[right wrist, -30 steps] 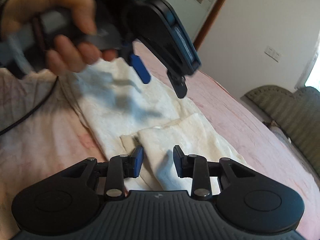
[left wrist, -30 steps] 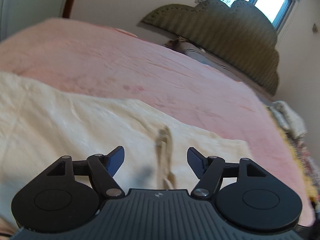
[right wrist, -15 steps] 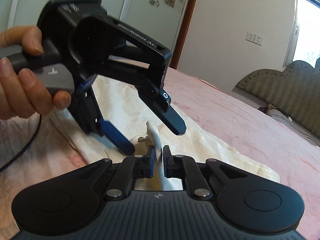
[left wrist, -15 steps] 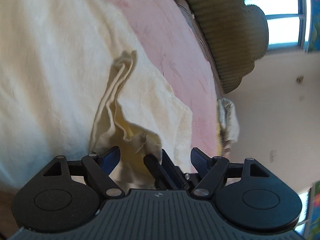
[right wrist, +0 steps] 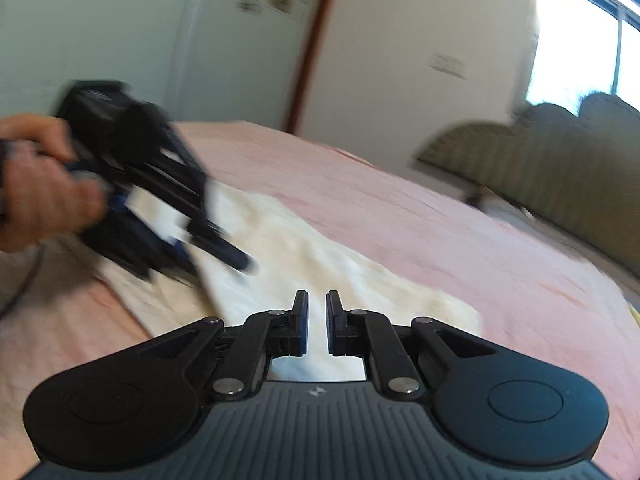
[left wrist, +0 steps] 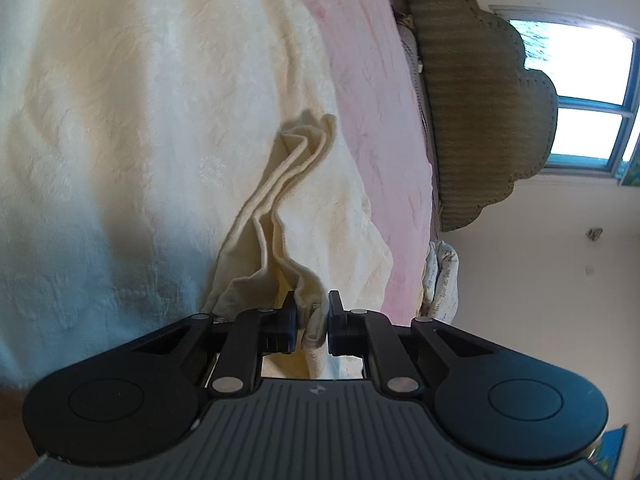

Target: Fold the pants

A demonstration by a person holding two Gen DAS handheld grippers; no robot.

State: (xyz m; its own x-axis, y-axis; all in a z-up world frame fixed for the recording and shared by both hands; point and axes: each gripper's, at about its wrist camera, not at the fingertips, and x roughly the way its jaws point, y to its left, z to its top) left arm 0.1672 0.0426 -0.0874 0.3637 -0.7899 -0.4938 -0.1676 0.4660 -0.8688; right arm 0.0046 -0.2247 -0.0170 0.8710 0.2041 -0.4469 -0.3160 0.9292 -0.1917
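Cream pants lie spread on a pink bed. My left gripper is shut on a bunched fold of the pants' edge, lifted off the bed. In the right wrist view the pants stretch from the left gripper's body, held by a hand, toward my right gripper. The right jaws stand close together with cream cloth showing in the narrow gap; the view is blurred.
A green padded headboard stands at the far end of the bed under a window. A printed cloth hangs at the bed's side. Walls and a door frame lie behind the bed.
My left gripper closed on the pants' fold and lifted it. The right gripper, shut on the cloth half a second ago, has swung away from the left gripper; its view is now motion-blurred.
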